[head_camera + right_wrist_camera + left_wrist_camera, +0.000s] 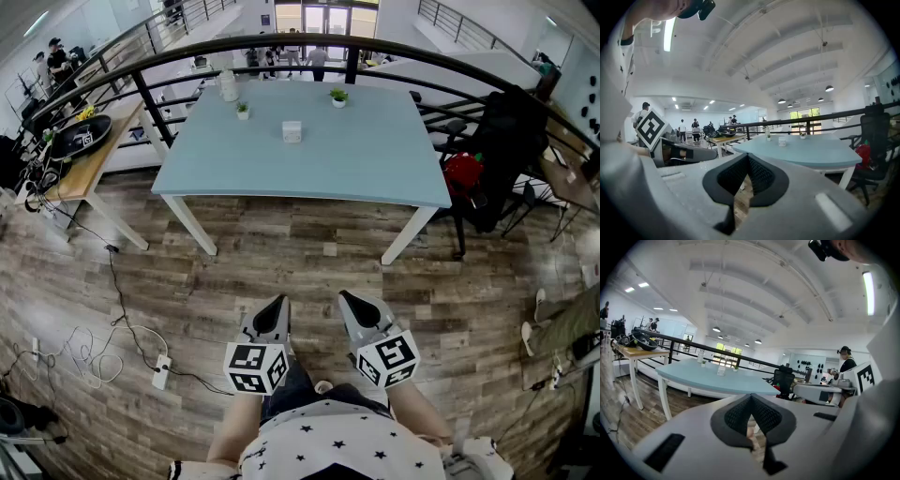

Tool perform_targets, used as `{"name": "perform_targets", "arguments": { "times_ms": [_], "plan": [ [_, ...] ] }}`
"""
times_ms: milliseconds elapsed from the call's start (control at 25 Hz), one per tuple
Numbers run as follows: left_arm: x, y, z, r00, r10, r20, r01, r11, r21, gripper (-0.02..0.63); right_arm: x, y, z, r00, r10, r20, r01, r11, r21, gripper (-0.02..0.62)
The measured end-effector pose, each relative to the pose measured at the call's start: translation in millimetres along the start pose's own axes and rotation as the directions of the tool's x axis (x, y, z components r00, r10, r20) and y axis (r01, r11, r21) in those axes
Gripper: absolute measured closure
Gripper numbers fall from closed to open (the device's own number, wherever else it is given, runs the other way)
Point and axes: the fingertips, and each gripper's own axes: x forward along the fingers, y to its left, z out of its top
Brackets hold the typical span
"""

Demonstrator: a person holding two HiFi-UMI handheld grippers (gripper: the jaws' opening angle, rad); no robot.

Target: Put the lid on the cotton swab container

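Observation:
A small white cotton swab container (pixel 292 131) stands near the middle of the light blue table (pixel 375 169), far ahead of me. It also shows small and distant in the left gripper view (pixel 721 371) and the right gripper view (pixel 782 141). I cannot make out a separate lid at this distance. My left gripper (pixel 273 305) and right gripper (pixel 349 298) are held side by side close to the person's body, over the wooden floor and well short of the table. Both are shut with nothing between their jaws (pixel 751 397) (pixel 748 157).
Two small potted plants (pixel 243 110) (pixel 338 96) and a pale bottle (pixel 228 86) stand at the table's far side, before a black railing (pixel 141 94). A wooden side table (pixel 80 164) is at left, a black chair with a red bag (pixel 464 173) at right. Cables and a power strip (pixel 161 370) lie on the floor.

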Motion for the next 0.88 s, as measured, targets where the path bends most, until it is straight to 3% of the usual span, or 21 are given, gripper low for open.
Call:
{"name": "perform_targets", "arguments": {
  "times_ms": [360, 880],
  "plan": [
    [-61, -48, -17, 0.999, -0.053, -0.005, 0.053, 0.996, 0.078, 0.604, -55, 40, -3, 1.0, 0.007, 0.021, -0.006, 1.0, -0.005, 0.589],
    [-96, -46, -16, 0.998, -0.001, 0.063, -0.003, 0.999, 0.051, 0.604, -79, 64, -9, 0.998, 0.043, 0.034, -0.045, 0.998, 0.033, 0.589]
  ]
}}
